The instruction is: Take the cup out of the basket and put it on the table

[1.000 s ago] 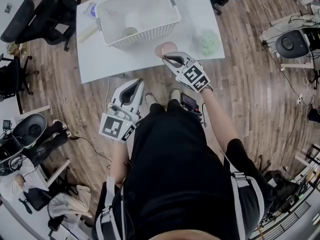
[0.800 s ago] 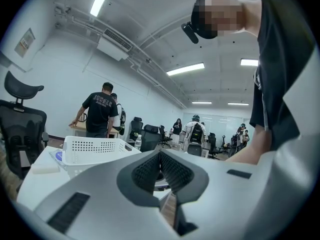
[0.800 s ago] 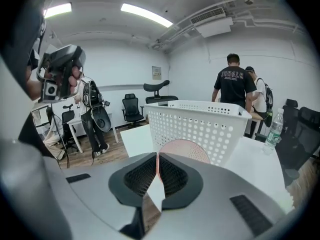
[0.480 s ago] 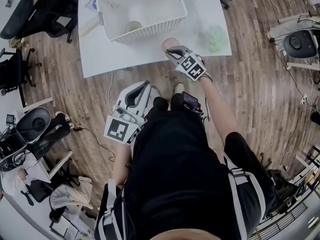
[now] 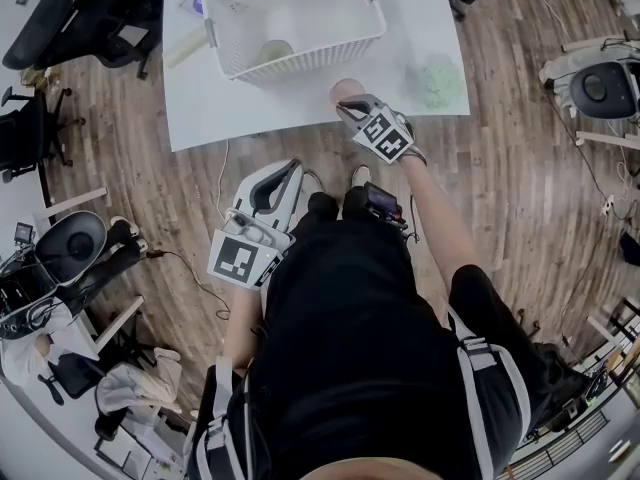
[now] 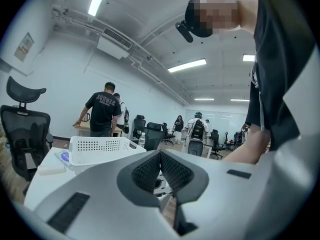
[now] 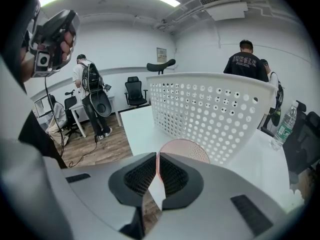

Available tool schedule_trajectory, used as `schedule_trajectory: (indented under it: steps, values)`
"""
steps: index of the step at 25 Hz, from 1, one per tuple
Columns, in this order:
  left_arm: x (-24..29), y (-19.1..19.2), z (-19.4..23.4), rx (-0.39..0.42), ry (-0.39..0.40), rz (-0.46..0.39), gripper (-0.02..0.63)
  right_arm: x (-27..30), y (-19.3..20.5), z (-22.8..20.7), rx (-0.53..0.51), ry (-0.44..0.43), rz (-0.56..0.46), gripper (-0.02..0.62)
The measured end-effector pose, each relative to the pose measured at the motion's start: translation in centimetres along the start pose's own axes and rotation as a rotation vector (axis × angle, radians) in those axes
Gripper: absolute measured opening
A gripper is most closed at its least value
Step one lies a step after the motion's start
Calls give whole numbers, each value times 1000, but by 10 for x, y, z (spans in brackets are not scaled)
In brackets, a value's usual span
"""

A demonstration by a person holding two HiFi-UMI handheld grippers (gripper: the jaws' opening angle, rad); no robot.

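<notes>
A white perforated basket [image 5: 340, 46] stands on the white table [image 5: 240, 113], with a pale cup [image 5: 275, 52] inside it. A translucent pink cup [image 5: 344, 90] is at the table's front edge, just in front of the basket. My right gripper [image 5: 353, 109] is shut, and a thin strip of the pink cup's [image 7: 189, 150] wall shows between its pads. I cannot tell whether that cup rests on the table. My left gripper [image 5: 286, 174] hangs shut and empty over the floor, short of the table. In the left gripper view the basket [image 6: 99, 147] lies ahead to the left.
A green crumpled object [image 5: 438, 76] lies on the table right of the pink cup. A flat pale item [image 5: 186, 45] and a blue-capped thing [image 5: 198, 1] sit left of the basket. Office chairs [image 5: 60, 28] stand at the left. People stand behind the table [image 6: 103, 115].
My right gripper has moved forward with the pink cup to the table's front edge. The left gripper has lifted a little and stays shut.
</notes>
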State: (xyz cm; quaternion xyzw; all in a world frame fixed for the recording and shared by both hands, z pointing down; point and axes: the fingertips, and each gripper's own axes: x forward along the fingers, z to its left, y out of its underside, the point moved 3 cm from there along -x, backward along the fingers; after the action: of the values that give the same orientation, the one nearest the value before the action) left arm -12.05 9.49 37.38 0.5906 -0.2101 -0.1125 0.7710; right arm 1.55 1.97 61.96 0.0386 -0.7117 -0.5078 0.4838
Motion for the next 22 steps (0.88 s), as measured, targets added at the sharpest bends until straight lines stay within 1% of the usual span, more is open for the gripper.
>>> schedule_trajectory:
  steps: [4, 8, 14, 22]
  values:
    - [-3, -2, 1, -3, 3, -5, 23, -2, -6, 0, -11, 17, -3, 32]
    - [-4, 1, -1, -2, 5, -1, 23, -3, -13, 1, 0, 23, -45, 43]
    - [-9, 0, 0, -1, -2, -7, 22, -9, -21, 3, 10, 25, -76, 43]
    - [-9, -4, 3, 3, 6, -15, 23, -17, -32, 2, 14, 54, -105, 43]
